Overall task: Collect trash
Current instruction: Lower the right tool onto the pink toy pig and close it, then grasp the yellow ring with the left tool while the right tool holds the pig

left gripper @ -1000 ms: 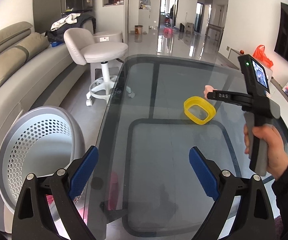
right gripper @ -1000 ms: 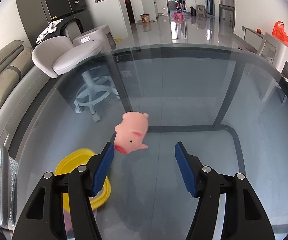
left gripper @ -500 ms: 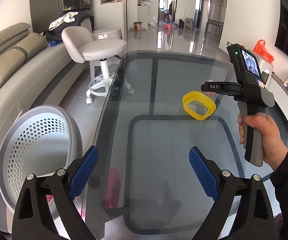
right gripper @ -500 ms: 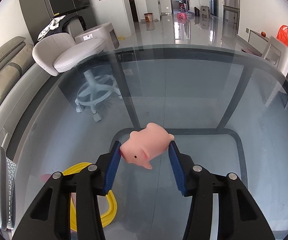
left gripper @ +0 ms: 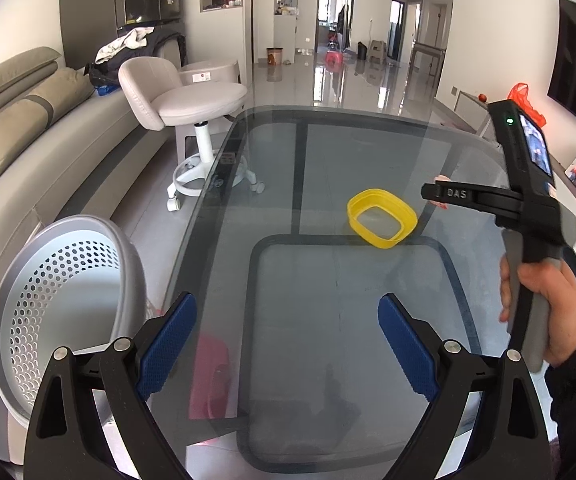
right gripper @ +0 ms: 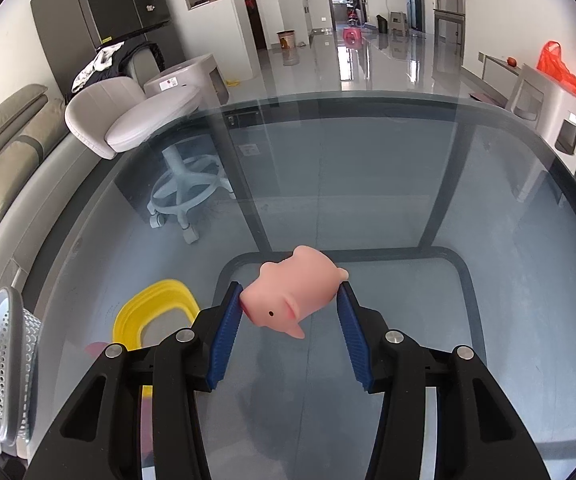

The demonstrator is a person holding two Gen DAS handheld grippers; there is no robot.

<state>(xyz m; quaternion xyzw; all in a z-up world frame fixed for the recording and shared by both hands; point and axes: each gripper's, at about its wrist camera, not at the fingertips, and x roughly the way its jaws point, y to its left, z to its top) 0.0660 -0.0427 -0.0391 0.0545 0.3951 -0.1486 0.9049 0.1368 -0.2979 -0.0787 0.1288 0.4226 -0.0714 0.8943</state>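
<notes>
Pink and soft-looking, the toy pig (right gripper: 294,294) sits pinched between the blue pads (right gripper: 225,334) of my right claw (right gripper: 290,320), lifted clear of the glass table (right gripper: 368,184). The jaws have just been closing, and now both pads press its flanks, so I judge the hold secure, though the pig hangs tilted with its snout down toward me. From the left wrist view only a sliver of pink shows past the tip of that claw (left gripper: 440,194), held up above the far right part of the table by my right hand (left gripper: 544,312).

My left claw (left gripper: 283,340) is spread wide with nothing between its pads, hanging over the near edge of the glass.

As for progress, I would say the job is at an early-to-middle point. One piece is picked up but not yet dropped anywhere. The white perforated basket (left gripper: 59,292) stands beside the table on the left, just off its edge, and seems the likely place for the rubbish; I cannot see into its bottom well enough to tell what it holds. The yellow ring-shaped lid (left gripper: 382,218) lies on the glass, untouched, between the two claws. So what is left, by my reckoning: carry the pig across to the basket, let go, then come back for the yellow piece.
</notes>
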